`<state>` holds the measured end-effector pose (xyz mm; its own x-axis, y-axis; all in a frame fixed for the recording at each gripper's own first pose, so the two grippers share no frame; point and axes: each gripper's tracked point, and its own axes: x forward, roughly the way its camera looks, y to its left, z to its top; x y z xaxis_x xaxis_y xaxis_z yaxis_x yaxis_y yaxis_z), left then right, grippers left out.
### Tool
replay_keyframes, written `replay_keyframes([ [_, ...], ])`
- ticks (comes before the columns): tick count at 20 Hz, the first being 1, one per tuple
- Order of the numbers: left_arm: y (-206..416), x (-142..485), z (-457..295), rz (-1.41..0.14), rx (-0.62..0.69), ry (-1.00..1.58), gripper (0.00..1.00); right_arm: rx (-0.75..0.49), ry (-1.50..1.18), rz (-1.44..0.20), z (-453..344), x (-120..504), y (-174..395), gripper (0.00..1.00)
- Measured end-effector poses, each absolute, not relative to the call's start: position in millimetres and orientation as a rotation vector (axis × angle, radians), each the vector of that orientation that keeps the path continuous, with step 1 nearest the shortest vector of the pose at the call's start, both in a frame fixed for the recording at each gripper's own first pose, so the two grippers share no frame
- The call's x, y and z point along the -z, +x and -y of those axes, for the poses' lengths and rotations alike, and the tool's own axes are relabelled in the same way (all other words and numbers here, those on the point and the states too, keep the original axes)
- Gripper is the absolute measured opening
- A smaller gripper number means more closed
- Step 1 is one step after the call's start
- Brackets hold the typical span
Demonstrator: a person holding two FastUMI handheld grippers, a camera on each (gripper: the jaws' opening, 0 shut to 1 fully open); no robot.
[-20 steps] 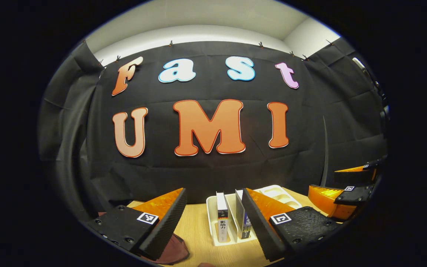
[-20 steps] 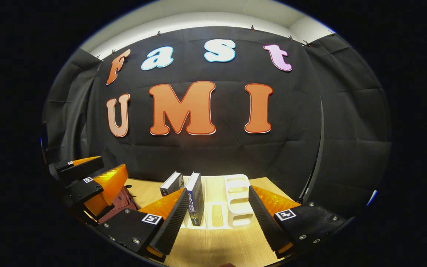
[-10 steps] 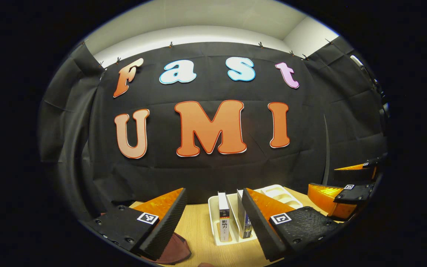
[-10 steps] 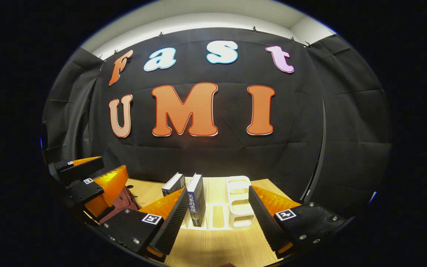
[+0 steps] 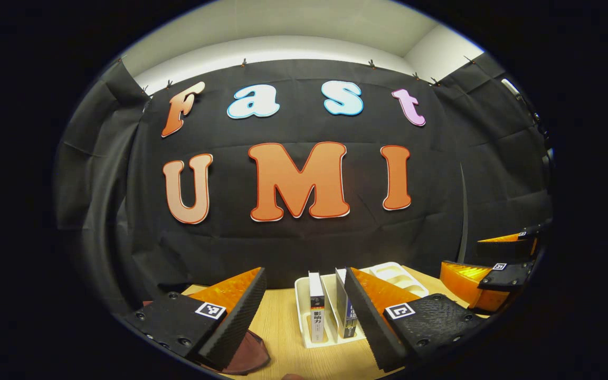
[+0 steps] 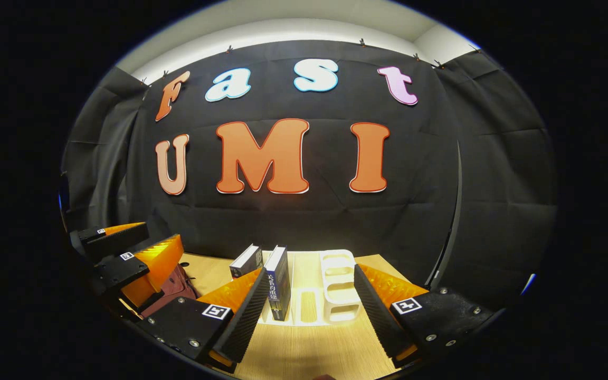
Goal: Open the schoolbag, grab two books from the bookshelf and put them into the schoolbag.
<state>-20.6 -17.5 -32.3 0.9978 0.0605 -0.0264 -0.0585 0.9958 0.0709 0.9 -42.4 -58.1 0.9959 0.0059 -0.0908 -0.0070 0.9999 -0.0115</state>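
Left gripper [image 5: 304, 311] and right gripper [image 6: 306, 309] wide open, holding nothing. Two upright books [image 5: 316, 309] in white plastic bookshelf [image 5: 304, 295]; maroon schoolbag [image 6: 172, 287] on wooden table [image 6: 309, 353].

Chinese characters run down the spines of both books [image 5: 316, 311] [image 6: 278, 287]; square coded markers [image 5: 210, 310] sit on the gripper fingers.

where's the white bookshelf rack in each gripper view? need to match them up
Left gripper view: white bookshelf rack bottom centre, between that gripper's fingers.
Right gripper view: rack bottom centre, between its fingers.
Shared landmark: the two books standing upright in the rack's slots.
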Motion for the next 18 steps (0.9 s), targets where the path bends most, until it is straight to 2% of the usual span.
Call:
replay_keyframes([
  [6, -24.0, 31.7, 22.3, -0.023, -0.047, 0.078, 0.93, 0.004, -0.014, -0.098, 44.0, 59.7, -1.8, 0.95],
  [7, -24.8, 31.6, 23.1, -0.023, -0.046, 0.077, 0.96, 0.003, -0.016, -0.099, 43.4, 59.7, -3.2, 0.95],
  [18, -28.3, 35.3, 13.4, -0.03, -0.065, 0.081, 0.94, -0.009, -0.018, -0.099, 42.2, 62.4, -4.2, 0.95],
])
